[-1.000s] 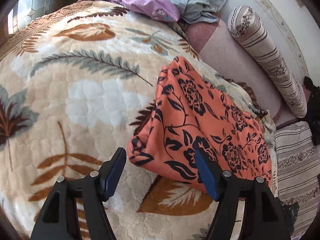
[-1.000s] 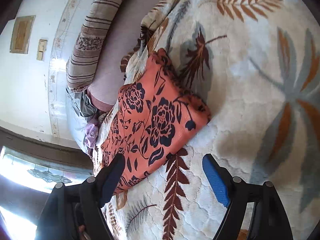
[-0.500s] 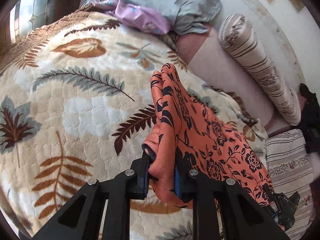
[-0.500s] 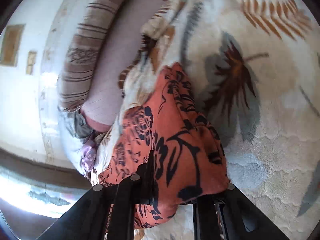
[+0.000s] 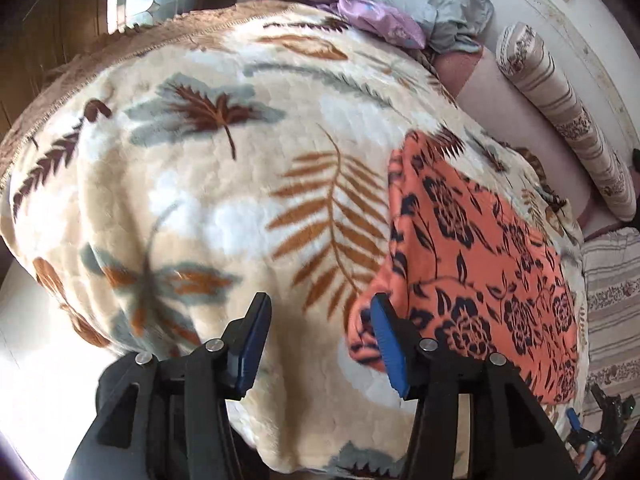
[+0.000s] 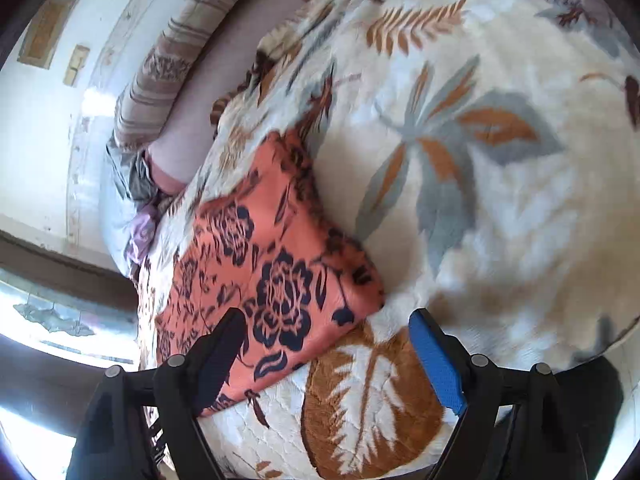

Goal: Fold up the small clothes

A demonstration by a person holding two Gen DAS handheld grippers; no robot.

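Observation:
An orange cloth with dark flower print (image 5: 476, 248) lies folded and flat on the leaf-patterned blanket (image 5: 224, 208). My left gripper (image 5: 320, 340) is open and empty, just left of the cloth's near corner; its right pad (image 5: 386, 340) is next to that corner. In the right wrist view the same cloth (image 6: 272, 276) lies to the left of centre. My right gripper (image 6: 332, 356) is open and empty, above the cloth's near edge and the blanket (image 6: 500, 208).
A striped bolster (image 5: 568, 120) lies along the wall at the far side. Grey and purple clothes (image 5: 400, 20) are piled at the blanket's far end. A striped pillow (image 5: 612, 304) lies at the right. The blanket's edge drops off near the left gripper.
Both grippers were shut on the orange cloth half a second ago and lifting it. Now both are open, the cloth lies flat again, and both grippers have drawn back.

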